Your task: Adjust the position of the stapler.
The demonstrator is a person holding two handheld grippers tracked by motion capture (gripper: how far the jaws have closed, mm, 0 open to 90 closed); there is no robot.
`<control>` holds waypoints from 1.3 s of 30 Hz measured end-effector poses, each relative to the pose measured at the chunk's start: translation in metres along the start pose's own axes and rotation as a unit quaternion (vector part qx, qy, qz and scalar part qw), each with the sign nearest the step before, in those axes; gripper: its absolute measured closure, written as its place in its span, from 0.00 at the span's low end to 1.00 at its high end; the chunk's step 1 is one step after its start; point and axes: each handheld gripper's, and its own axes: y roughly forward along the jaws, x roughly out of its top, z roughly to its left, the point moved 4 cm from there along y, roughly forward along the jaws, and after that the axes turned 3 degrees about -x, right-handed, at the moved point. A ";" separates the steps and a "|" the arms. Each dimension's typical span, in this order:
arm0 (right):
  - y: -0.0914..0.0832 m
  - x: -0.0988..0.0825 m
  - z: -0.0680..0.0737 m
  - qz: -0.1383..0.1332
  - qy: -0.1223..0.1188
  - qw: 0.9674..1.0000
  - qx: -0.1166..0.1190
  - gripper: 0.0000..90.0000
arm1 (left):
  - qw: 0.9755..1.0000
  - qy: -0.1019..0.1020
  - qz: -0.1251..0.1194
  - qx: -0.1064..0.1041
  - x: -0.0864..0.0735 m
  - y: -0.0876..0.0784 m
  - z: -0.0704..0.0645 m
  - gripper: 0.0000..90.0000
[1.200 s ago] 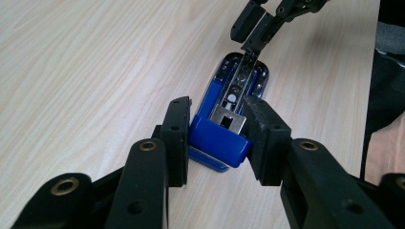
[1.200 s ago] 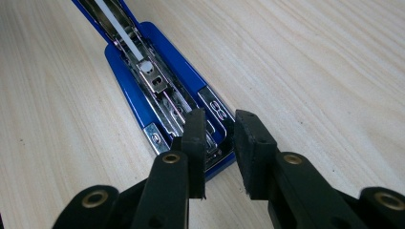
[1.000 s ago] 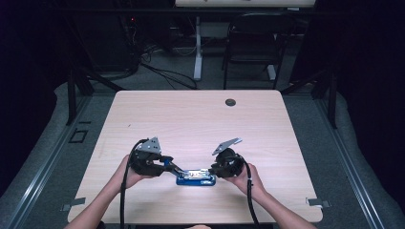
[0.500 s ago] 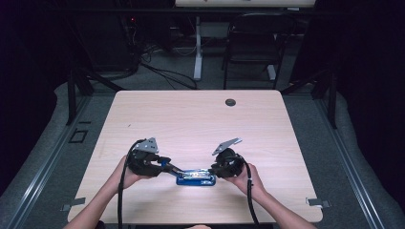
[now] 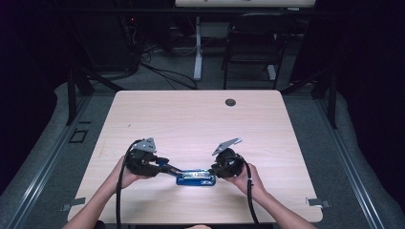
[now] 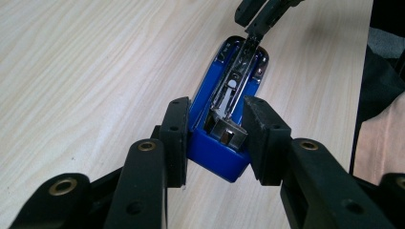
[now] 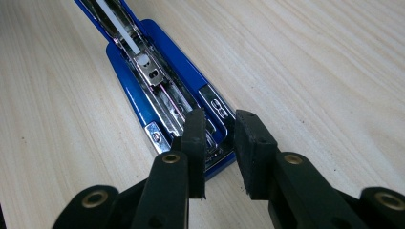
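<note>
The light wooden table (image 5: 200,124) carries one blue stapler (image 5: 195,178), which lies near the middle of the near edge, opened flat so its metal staple channel faces up. A small dark round grommet (image 5: 230,102) sits near the far edge, right of centre.

Set against the frames from a second ago, almost nothing differs: the stapler lies in the same spot, the right hand (image 5: 248,179) has not shifted, and the left hand (image 5: 122,174) has barely moved.

There are two grippers, one at each end of the stapler. The left gripper (image 6: 215,136) has its jaws partly closed around the stapler's blue hinge end, one pad (image 6: 175,129) against each side of the body, clamping it. The right gripper (image 7: 218,143) stands at the opposite end with its jaws narrowly parted; its left pad (image 7: 195,143) rests on the metal channel, but whether the pads actually pinch the part between them I cannot tell.
</note>
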 end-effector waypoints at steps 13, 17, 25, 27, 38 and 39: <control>0.003 -0.001 0.000 0.005 -0.003 1.000 0.000 0.83 | 1.000 0.008 0.015 0.010 -0.012 0.002 0.004 0.71; 0.004 -0.002 0.000 0.004 -0.001 1.000 0.000 0.83 | 1.000 0.007 0.019 0.013 -0.014 0.002 0.006 0.71; 0.005 -0.002 -0.002 0.004 -0.002 1.000 -0.006 0.83 | 0.996 0.025 0.078 0.037 -0.030 0.021 0.010 0.90; 0.004 -0.002 -0.002 0.006 0.000 1.000 -0.004 0.83 | 0.996 0.026 0.077 0.035 -0.030 0.021 0.010 0.89; -0.001 0.000 -0.003 -0.008 0.006 1.000 -0.001 0.80 | 0.994 0.048 0.092 0.037 -0.033 0.025 0.009 0.86; -0.001 0.000 -0.003 -0.007 0.003 1.000 -0.001 0.80 | 0.994 0.049 0.092 0.037 -0.033 0.025 0.010 0.86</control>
